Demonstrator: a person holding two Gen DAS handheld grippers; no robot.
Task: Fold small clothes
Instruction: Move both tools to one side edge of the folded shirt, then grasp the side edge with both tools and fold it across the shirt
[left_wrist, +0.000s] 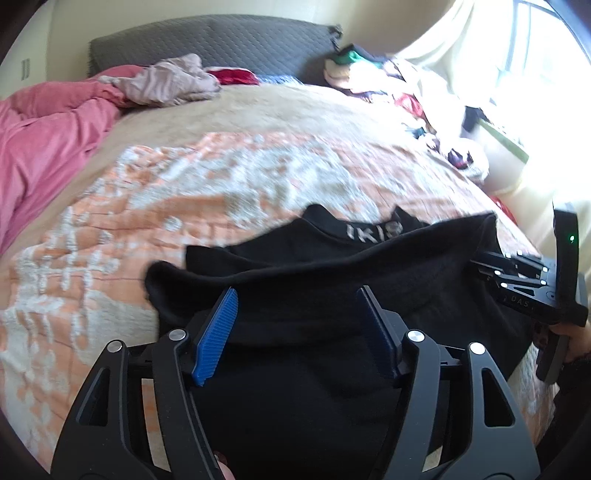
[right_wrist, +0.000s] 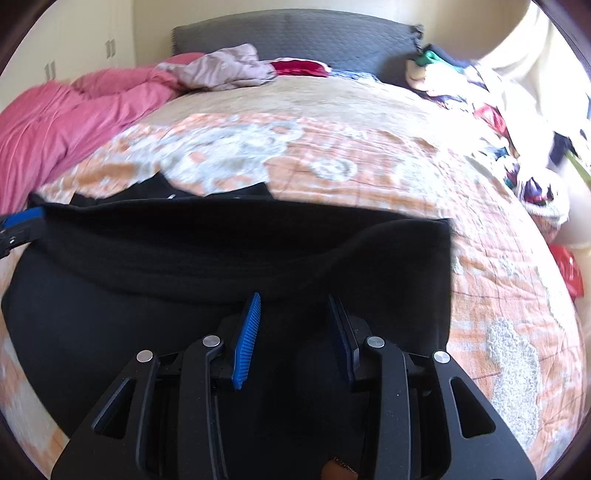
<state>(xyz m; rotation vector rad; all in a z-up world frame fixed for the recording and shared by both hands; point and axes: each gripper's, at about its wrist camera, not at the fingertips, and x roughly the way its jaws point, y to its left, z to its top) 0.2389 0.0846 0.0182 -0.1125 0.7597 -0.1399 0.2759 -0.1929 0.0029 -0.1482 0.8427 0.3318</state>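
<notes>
A black garment (left_wrist: 332, 266) lies partly folded on the orange and white quilt (left_wrist: 184, 184), with a band of grey lettering (left_wrist: 373, 230) at its far edge. My left gripper (left_wrist: 297, 291) hovers over its near part, blue pads wide apart and nothing pinched. At the garment's right edge is my right gripper (left_wrist: 491, 269). In the right wrist view the garment (right_wrist: 184, 258) fills the lower half. The right gripper (right_wrist: 294, 297) stands over it with a clear gap between its pads. A blue pad of the left gripper (right_wrist: 22, 218) shows at the far left.
A pink duvet (left_wrist: 48, 140) is bunched on the left of the bed. A mauve garment (left_wrist: 173, 81) and a red one (left_wrist: 236, 75) lie by the grey headboard (left_wrist: 221, 40). A pile of mixed clothes (right_wrist: 480, 92) runs along the right side. Bright window light washes out the right.
</notes>
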